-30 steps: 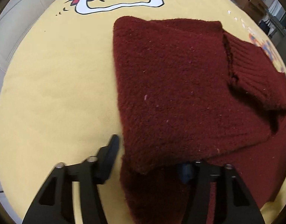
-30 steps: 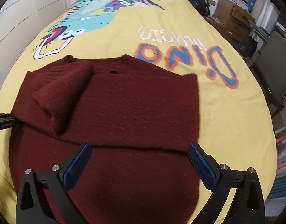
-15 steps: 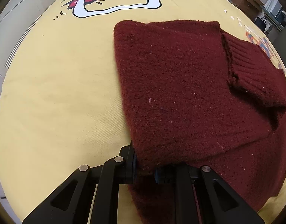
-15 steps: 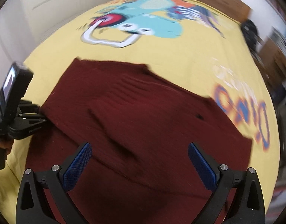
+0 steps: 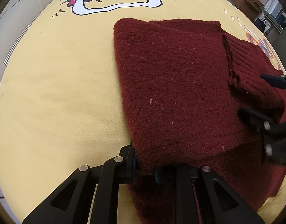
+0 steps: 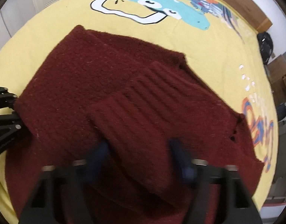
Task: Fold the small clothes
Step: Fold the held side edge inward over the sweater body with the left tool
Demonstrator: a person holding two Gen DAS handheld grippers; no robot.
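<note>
Maroon knit sweater (image 5: 171, 85) lies on the yellow dinosaur-print bedspread (image 5: 58, 93), filling the centre and right of the left wrist view; in the right wrist view it takes the centre and lower frame. It's partly folded: one flap is laid over the body, and the ribbed sleeve (image 6: 148, 115) lies across the top. Our left hand-held gripper (image 5: 144, 169), bottom centre of its frame, is clamped tight on the near corner of the folded flap, with the knit pinched between the pads. Our right hand-held gripper (image 6: 139, 155), low centre in its own view, has just been closing: its blue pads straddle the end of the ribbed sleeve, knit between them. The frame is blurred, so we can't tell if the pads are biting yet. Likely step: getting both near corners of the fold gripped before carrying it over. To do it well, we'd let the right close fully and catch both sleeve and the layer under it, not just the top rib. We'd then lift both sides together at an even height, keep the edge taut between the hands and avoid dragging the bottom layer. The thick knit slips easily, so a shallow pinch risks dropping it mid-fold.
</note>
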